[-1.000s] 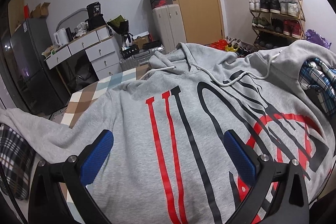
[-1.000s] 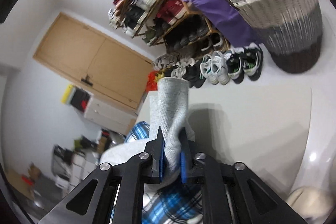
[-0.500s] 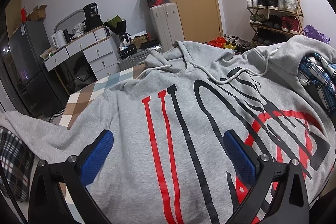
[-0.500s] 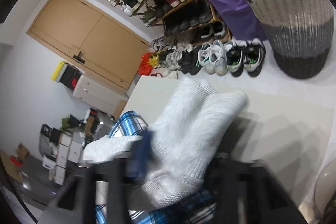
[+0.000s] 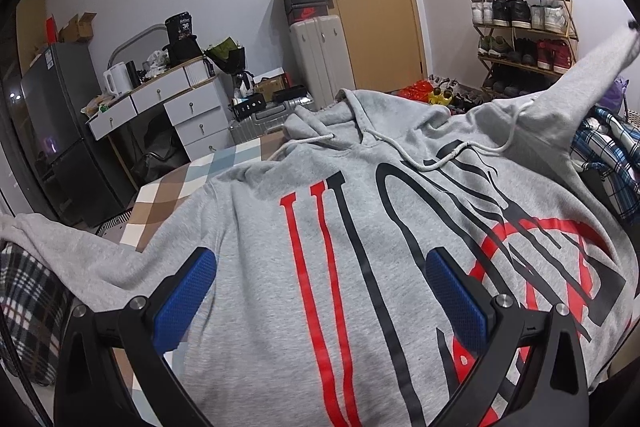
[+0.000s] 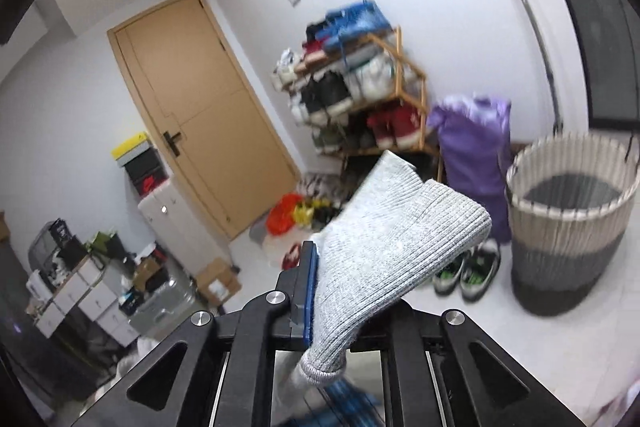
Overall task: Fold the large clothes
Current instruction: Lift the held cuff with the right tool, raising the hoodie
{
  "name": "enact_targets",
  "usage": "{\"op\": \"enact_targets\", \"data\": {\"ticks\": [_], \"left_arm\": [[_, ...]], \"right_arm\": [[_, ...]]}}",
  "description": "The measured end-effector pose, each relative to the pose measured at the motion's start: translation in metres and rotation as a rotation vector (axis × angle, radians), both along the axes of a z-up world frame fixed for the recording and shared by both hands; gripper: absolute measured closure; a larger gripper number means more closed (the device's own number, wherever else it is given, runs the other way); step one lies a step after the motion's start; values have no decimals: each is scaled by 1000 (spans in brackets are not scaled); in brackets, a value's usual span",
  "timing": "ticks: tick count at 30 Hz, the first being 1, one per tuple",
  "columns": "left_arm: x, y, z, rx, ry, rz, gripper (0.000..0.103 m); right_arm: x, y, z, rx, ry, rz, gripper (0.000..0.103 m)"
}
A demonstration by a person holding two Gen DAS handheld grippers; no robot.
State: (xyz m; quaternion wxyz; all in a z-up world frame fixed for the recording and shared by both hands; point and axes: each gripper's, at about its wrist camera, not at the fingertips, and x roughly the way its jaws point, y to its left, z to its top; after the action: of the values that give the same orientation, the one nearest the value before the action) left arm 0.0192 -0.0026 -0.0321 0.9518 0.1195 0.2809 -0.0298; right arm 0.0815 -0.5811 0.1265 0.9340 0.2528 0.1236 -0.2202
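- The grey hoodie (image 5: 320,287) lies front-up and spread across a surface with a checked brown-and-cream cover (image 5: 168,199); its hood points toward the door, and one sleeve trails off to the left edge of the left wrist view.
- The other sleeve (image 5: 580,79) is lifted clear of the body and stretched up toward the right.
- The right hand-held gripper (image 6: 320,291) is clamped tight on the ribbed cuff (image 6: 400,247) of that sleeve, with the knit pinched between its blue pads and the cuff end flopping forward over them.
- The left hand-held gripper (image 5: 320,291) hangs with its jaws wide apart above the chest print, and nothing is between them.
- Handling, as a judgement: thick fleece like this looks soft and limp, moderately heavy for a garment, and not fragile (it will sag and drag wherever it is not supported). The fabric looks matte, so slipping seems unlikely.
- Good holds would be the ribbed cuffs, the hem band and the shoulder seams, where the cloth is doubled and firm; the cords (image 5: 400,147) could snag and are best left alone.
- Textures: brushed grey marl on the body, tight vertical ribbing on the cuff, and smooth red and black printed lettering (image 5: 340,267) that may crease stiffly along a fold.
- Plaid garments (image 5: 608,155) lie heaped just beside the hoodie on the right.
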Motion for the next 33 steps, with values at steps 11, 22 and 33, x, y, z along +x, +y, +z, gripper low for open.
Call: {"op": "enact_targets", "data": {"ticks": [11, 22, 33], "left_arm": [[-1, 20, 11, -34, -30, 25, 1], [-9, 39, 21, -81, -64, 49, 1], [-13, 91, 31, -109, -111, 220, 1]], "right_arm": [[14, 33, 52, -67, -87, -24, 94], [11, 60, 80, -75, -161, 34, 94], [87, 266, 36, 42, -259, 631, 94]]}}
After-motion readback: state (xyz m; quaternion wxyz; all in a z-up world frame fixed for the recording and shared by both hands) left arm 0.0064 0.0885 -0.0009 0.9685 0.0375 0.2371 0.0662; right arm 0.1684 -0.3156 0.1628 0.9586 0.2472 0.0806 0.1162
